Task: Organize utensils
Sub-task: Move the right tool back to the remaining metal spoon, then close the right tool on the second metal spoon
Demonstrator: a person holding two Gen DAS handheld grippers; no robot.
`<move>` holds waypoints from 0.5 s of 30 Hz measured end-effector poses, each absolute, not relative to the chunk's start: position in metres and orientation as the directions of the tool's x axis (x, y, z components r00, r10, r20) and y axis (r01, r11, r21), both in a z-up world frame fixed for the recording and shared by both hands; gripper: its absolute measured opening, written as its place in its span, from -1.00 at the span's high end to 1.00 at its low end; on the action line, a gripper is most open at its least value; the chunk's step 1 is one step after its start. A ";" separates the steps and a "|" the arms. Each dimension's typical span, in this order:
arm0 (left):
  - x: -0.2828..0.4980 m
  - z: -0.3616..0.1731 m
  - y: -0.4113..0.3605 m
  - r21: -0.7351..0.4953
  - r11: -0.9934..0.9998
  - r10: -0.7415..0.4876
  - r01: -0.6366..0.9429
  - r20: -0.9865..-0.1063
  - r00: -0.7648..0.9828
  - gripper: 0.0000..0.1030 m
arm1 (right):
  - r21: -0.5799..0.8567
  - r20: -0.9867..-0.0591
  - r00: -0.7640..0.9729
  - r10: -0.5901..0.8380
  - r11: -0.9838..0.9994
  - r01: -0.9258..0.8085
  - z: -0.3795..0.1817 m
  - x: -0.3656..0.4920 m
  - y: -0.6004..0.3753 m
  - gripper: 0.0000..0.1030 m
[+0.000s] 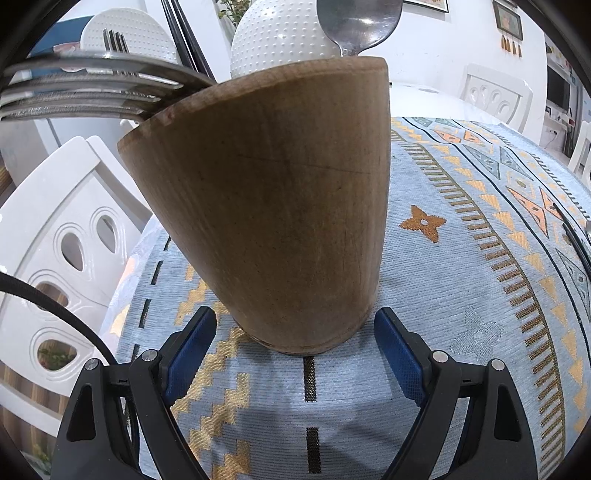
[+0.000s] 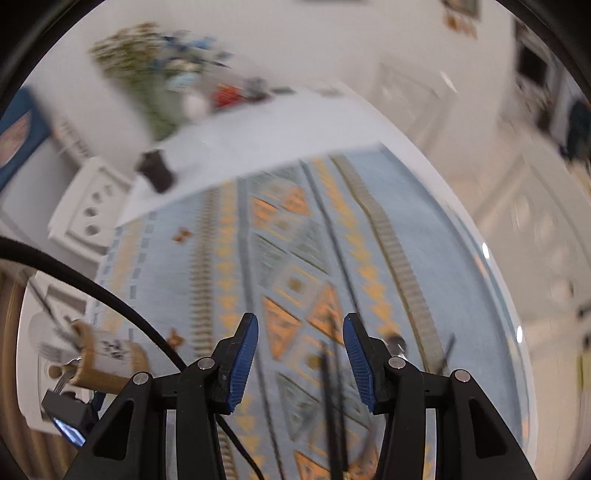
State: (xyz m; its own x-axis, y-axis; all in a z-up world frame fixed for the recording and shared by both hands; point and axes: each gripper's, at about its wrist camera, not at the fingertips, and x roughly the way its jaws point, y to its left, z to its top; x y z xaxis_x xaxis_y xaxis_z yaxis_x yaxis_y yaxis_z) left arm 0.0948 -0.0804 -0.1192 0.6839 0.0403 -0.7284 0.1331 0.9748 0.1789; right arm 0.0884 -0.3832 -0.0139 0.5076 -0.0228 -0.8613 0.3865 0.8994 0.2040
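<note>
Utensils (image 2: 334, 406) under right hand-held gripper (image 2: 300, 363), motion-blurred

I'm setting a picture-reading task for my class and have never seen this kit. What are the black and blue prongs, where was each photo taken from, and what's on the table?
No robot: a person holds a two-fingered gripper in each hand, each carrying a wide-angle camera looking along its fingers. The left gripper brackets a wooden cup holding forks and a spoon; whether its pads press the cup is unclear. The right gripper, blurred, is open and empty above the patterned tablecloth, where dark chopsticks lie.
</note>
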 end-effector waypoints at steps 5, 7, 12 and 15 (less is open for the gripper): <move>0.094 -0.119 -0.081 0.179 0.975 0.040 0.133 -0.728 0.684 -0.69 | 0.266 -0.899 0.438 0.026 0.826 0.498 -0.050 0.079 -0.418 0.10; 0.094 -0.119 -0.081 0.178 0.975 0.040 0.133 -0.728 0.684 -0.69 | 0.249 -0.915 0.404 0.016 0.809 0.533 -0.064 0.077 -0.424 0.10; 0.094 -0.119 -0.080 0.179 0.975 0.039 0.134 -0.728 0.684 -0.69 | 0.114 -0.949 0.305 -0.083 0.810 0.576 -0.103 0.079 -0.432 0.10; 0.094 -0.119 -0.080 0.179 0.975 0.039 0.134 -0.728 0.684 -0.69 | 0.124 -0.952 0.297 -0.072 0.797 0.591 -0.120 0.079 -0.438 0.28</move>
